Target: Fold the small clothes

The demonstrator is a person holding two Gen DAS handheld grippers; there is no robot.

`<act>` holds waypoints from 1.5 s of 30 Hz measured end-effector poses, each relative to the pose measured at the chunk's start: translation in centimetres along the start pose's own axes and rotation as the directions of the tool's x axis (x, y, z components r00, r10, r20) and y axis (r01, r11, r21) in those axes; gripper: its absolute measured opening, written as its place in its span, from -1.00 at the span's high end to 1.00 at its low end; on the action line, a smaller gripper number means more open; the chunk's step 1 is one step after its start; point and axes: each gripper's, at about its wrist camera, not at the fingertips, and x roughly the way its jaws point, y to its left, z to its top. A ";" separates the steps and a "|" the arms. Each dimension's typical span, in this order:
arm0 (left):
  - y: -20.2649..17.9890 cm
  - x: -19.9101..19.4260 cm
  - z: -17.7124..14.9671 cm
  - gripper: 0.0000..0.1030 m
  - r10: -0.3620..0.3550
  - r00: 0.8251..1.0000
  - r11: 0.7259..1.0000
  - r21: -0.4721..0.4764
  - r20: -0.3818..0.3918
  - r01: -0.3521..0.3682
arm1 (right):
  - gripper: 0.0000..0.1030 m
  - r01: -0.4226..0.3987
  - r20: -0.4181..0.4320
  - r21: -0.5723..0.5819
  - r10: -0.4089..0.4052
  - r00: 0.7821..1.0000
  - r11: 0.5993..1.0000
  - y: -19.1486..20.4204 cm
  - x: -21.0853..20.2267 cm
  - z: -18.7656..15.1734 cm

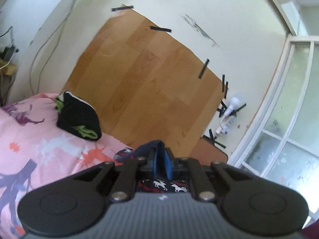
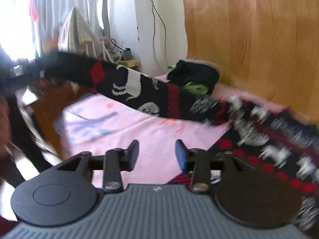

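My left gripper [image 1: 161,160] is shut on the cuff of a dark knitted sweater with white horses and red diamonds [image 1: 169,186], held above the pink bedsheet [image 1: 39,145]. In the right wrist view the sweater's sleeve [image 2: 135,87] is stretched up to the left, where it is held, and its body [image 2: 269,145] lies on the sheet [image 2: 139,133] at the right. My right gripper [image 2: 157,153] is open and empty, low over the sheet just left of the sweater's body.
A folded black and green garment [image 1: 79,117] lies on the bed by the wooden board [image 1: 149,75]; it also shows in the right wrist view [image 2: 195,75]. A power strip [image 1: 227,119] lies by the wall. Cables [image 2: 159,25] hang down the white wall.
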 end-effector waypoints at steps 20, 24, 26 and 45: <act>-3.1 10.2 1.4 0.32 0.068 0.992 0.988 0.143 -0.102 -0.053 | 0.81 0.266 0.195 0.525 -0.419 0.887 0.808 -21.6 -6.1 3.6; -0.8 19.7 1.2 0.32 0.126 0.964 0.985 0.146 -0.233 -0.094 | 0.81 0.279 0.086 0.630 -0.423 0.902 0.724 -26.1 -6.2 -0.1; 0.4 25.0 0.8 0.32 0.174 0.939 0.980 0.148 -0.296 -0.135 | 0.80 0.266 0.055 0.668 -0.403 0.913 0.695 -27.2 -5.0 -1.5; 10.1 41.5 -2.3 0.95 0.364 0.828 0.920 0.026 -0.426 -0.391 | 0.13 0.392 -0.075 0.723 -0.499 0.863 0.569 -35.6 -5.6 -8.6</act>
